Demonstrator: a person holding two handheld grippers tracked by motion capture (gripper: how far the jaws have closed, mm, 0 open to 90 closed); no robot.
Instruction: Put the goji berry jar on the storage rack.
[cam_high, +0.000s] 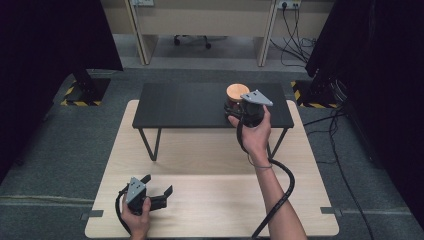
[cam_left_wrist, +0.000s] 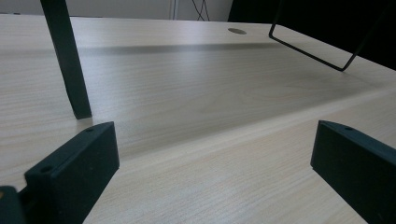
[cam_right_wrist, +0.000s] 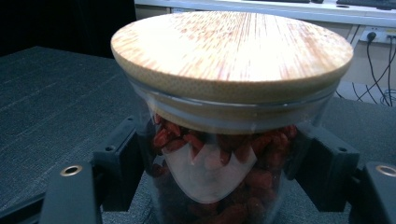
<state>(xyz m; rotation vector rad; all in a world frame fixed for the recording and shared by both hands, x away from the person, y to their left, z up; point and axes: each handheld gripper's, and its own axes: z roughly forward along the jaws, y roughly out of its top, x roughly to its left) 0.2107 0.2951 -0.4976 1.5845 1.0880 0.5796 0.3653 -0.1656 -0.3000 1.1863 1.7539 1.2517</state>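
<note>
A glass jar (cam_right_wrist: 219, 154) with a round wooden lid (cam_right_wrist: 233, 46) holds red dried berries. It stands on the black raised shelf (cam_high: 190, 105), toward the shelf's right end; its lid (cam_high: 237, 91) shows from above. My right gripper (cam_high: 239, 107) is shut on the jar, its two black jaws pressed against the glass on either side just below the lid. My left gripper (cam_high: 159, 186) rests low on the light wooden table (cam_high: 210, 200) at the near left. Its jaws are wide apart with nothing between them, pointing toward the shelf's leg (cam_left_wrist: 67, 60).
The black shelf stands on thin metal legs (cam_high: 150, 145) over the table's far half. A cable (cam_high: 280, 195) trails from the right gripper along the forearm. Dark curtains flank the scene, and floor cables (cam_high: 345, 165) lie at the right.
</note>
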